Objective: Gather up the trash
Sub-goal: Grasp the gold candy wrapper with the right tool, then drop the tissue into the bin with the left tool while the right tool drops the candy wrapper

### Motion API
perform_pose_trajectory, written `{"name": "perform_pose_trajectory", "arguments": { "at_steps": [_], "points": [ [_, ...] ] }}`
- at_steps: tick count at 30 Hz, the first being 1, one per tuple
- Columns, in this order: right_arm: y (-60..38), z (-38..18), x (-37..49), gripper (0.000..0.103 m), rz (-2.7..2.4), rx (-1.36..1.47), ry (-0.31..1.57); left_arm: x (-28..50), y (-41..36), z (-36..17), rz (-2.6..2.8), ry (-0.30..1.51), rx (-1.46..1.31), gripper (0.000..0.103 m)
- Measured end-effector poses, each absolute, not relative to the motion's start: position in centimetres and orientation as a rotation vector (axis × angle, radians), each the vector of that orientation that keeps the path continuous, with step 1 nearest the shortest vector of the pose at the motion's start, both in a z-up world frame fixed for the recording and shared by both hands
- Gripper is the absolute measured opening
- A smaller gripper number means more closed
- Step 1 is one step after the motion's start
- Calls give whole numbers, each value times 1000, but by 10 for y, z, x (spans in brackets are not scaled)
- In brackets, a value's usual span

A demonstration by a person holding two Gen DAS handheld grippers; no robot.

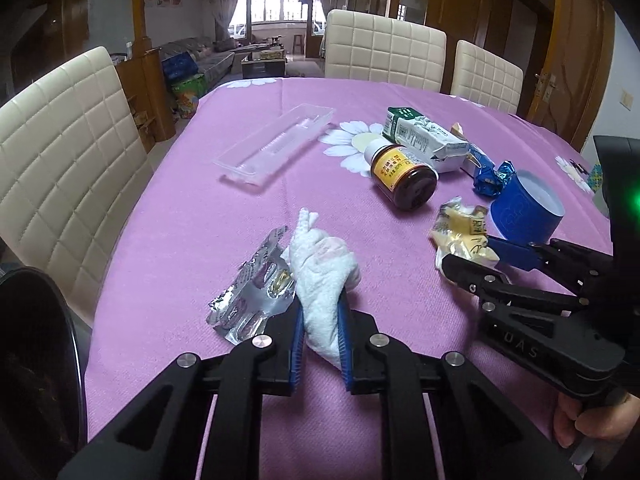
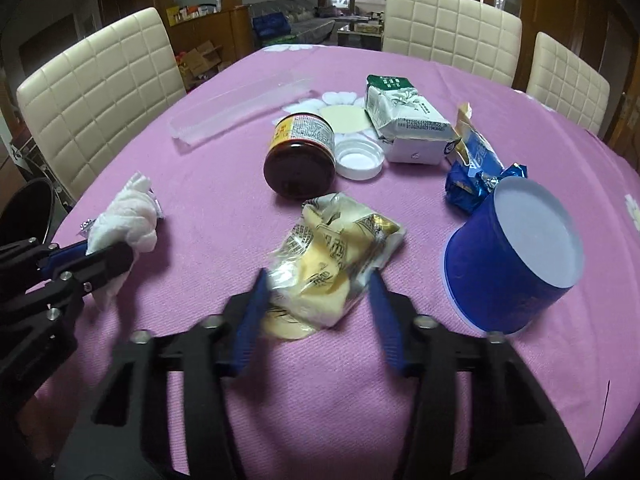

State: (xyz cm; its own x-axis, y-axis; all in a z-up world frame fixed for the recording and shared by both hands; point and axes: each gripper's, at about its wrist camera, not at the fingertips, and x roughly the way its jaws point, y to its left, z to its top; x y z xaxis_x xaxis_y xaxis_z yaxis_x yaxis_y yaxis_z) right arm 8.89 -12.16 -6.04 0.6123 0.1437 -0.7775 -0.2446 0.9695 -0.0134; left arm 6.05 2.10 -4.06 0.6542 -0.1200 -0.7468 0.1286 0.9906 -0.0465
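Observation:
A crumpled white tissue [image 1: 320, 256] is clamped between the blue pads of my left gripper [image 1: 320, 304], which is shut on it just above the pink tablecloth [image 1: 200, 220]. A silver blister pack [image 1: 256, 292] lies against the tissue's left side. In the right wrist view, a crinkled yellow snack wrapper [image 2: 332, 248] sits between the pads of my right gripper [image 2: 318, 280]. Both pads touch its sides, so the gripper is shut on it. The left wrist view shows the right gripper [image 1: 470, 254] on the wrapper [image 1: 460, 228] from the side.
Further back lie a tipped brown jar [image 2: 300, 156], its white cap [image 2: 358, 158], a green-and-white carton [image 2: 408, 120], blue foil wrappers [image 2: 468, 188] and a clear plastic tray [image 2: 240, 108]. A blue cup [image 2: 516, 264] lies tipped at the right. Cream chairs [image 1: 60, 152] ring the table.

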Motion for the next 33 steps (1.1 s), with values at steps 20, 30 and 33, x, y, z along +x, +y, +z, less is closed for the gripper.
{"name": "perform_pose_trajectory", "arguments": {
  "at_steps": [20,30,33],
  "points": [
    [-28,-6,54,33,452,-227,745,24,97,1,-9,736,-47,15],
    [37,14,35,33,567,-289,669,-1,159,13,119,682,-69,15],
    [55,16,31,33,600,-305,657,-8,176,13,153,676,-83,15]
  ]
}}
